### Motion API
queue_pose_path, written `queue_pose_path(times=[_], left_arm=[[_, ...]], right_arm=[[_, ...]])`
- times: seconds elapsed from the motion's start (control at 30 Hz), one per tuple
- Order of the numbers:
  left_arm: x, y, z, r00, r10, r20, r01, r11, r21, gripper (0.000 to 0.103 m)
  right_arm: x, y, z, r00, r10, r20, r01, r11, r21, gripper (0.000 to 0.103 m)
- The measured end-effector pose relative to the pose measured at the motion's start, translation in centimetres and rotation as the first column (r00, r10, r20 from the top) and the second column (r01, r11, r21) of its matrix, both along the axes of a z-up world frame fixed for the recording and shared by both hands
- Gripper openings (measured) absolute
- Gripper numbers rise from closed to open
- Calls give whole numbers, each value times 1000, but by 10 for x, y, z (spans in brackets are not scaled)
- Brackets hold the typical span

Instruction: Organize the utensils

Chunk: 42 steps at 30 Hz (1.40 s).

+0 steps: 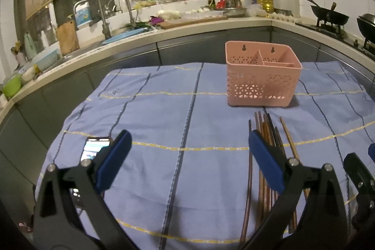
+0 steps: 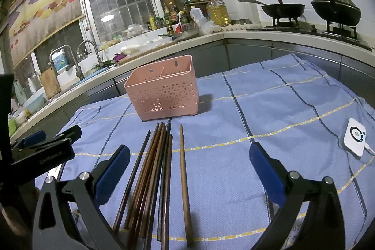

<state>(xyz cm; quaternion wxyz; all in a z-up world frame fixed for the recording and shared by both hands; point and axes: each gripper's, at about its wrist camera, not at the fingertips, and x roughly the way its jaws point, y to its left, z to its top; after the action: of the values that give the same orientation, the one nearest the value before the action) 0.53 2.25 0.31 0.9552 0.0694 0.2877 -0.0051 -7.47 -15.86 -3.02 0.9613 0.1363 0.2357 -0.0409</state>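
Right now I hold both grippers above the blue checked cloth (image 2: pixel 269 109), the left gripper (image 1: pixel 189 156) and the right gripper (image 2: pixel 189 163) each with fingers spread wide and nothing between them. Before me the wooden chopsticks (image 2: pixel 154 175) lie in a loose bundle pointing toward the pink perforated utensil basket (image 2: pixel 164 90), one stick slightly apart on the right, and the basket stands upright just beyond their far tips. I see a phone (image 1: pixel 95 148) lying by my left gripper's finger, and a white square device (image 2: pixel 355 139) near the cloth's right edge.
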Motion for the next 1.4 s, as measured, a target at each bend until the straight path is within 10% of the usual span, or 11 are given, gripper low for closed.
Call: queue_pose_path(times=[1.4], left_arm=[[-39,-8,20,964,-75,253,78,997,-2,96]], right_arm=[[-22,3,25,990,-32,134,41,997,-59,98]])
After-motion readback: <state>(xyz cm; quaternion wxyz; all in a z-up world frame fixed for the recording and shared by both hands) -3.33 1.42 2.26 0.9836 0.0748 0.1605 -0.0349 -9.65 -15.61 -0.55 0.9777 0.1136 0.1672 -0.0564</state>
